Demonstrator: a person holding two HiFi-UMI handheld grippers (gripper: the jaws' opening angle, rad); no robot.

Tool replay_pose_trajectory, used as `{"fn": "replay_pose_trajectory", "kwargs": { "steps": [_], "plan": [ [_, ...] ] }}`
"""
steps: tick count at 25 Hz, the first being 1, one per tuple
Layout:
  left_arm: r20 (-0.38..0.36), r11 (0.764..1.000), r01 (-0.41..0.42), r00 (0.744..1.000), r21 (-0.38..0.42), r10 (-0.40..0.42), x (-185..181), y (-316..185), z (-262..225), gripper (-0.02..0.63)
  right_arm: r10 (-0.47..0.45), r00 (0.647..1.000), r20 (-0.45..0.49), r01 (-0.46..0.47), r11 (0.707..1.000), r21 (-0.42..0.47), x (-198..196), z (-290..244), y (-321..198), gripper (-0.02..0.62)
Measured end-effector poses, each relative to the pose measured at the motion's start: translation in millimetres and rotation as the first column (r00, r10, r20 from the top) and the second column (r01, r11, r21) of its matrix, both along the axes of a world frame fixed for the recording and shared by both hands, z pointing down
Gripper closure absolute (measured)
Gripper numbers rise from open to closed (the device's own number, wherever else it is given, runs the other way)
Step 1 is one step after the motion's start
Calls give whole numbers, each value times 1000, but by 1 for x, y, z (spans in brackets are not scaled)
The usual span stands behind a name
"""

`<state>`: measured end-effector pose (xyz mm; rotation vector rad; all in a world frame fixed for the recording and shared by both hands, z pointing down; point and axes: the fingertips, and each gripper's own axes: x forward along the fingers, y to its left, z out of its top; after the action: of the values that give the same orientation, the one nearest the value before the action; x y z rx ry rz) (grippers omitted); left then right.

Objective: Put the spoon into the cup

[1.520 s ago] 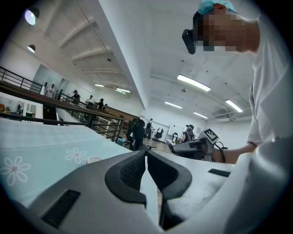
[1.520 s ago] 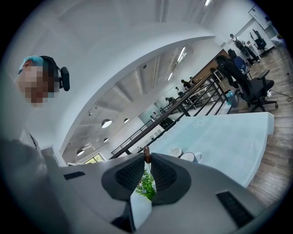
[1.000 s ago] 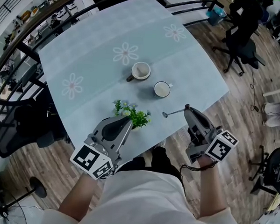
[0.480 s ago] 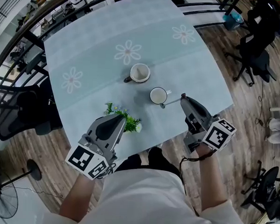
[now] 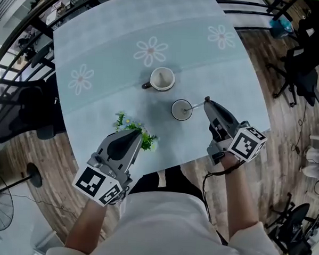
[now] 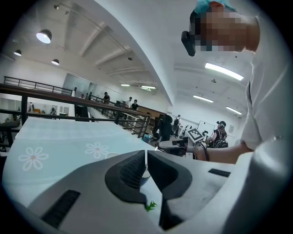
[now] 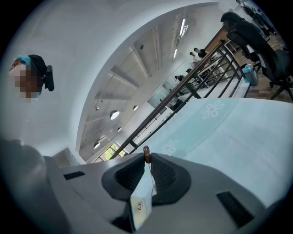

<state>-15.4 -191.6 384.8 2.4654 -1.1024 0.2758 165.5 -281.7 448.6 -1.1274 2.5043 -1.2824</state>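
Observation:
A white cup [image 5: 173,110] stands on the pale blue flowered tablecloth [image 5: 110,47], near the table's front right. My right gripper [image 5: 207,100] is just right of it, shut on the handle of a metal spoon [image 5: 195,105]. The spoon slants left and down, with its bowl end inside the cup's mouth; I cannot tell whether it touches the inside. In the right gripper view the handle [image 7: 139,204] sits between the pads of that gripper [image 7: 147,157]. My left gripper [image 5: 140,135] hangs over the front left of the table, shut and empty [image 6: 146,155], right beside a small flowering plant [image 5: 129,122].
A second cup [image 5: 154,76] with a brown handle stands behind the white one. The table's front edge runs just below both grippers. A black chair [image 5: 16,117] is at the left, and more chairs [image 5: 306,78] stand on the wood floor at the right.
My right gripper has carried the spoon from near the front edge left and forward to the white cup; its bowl end now lies in the cup's mouth. The left gripper has barely shifted by the plant.

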Motion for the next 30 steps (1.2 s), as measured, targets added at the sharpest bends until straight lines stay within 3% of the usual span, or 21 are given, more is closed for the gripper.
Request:
{"fn": "replay_pose_trajectory", "kwargs": {
  "steps": [15,30],
  "plan": [
    [-10,999,23,1000,-46,-24,-3,-5,26,571,-3,1000,-8,2,996,-93,-18,58,-21,540],
    [-24,998,21,999,-66,-23,-6,-7,36,571,33,998,-52,-39,993,-108,-27,81,-22,538]
  ]
}}
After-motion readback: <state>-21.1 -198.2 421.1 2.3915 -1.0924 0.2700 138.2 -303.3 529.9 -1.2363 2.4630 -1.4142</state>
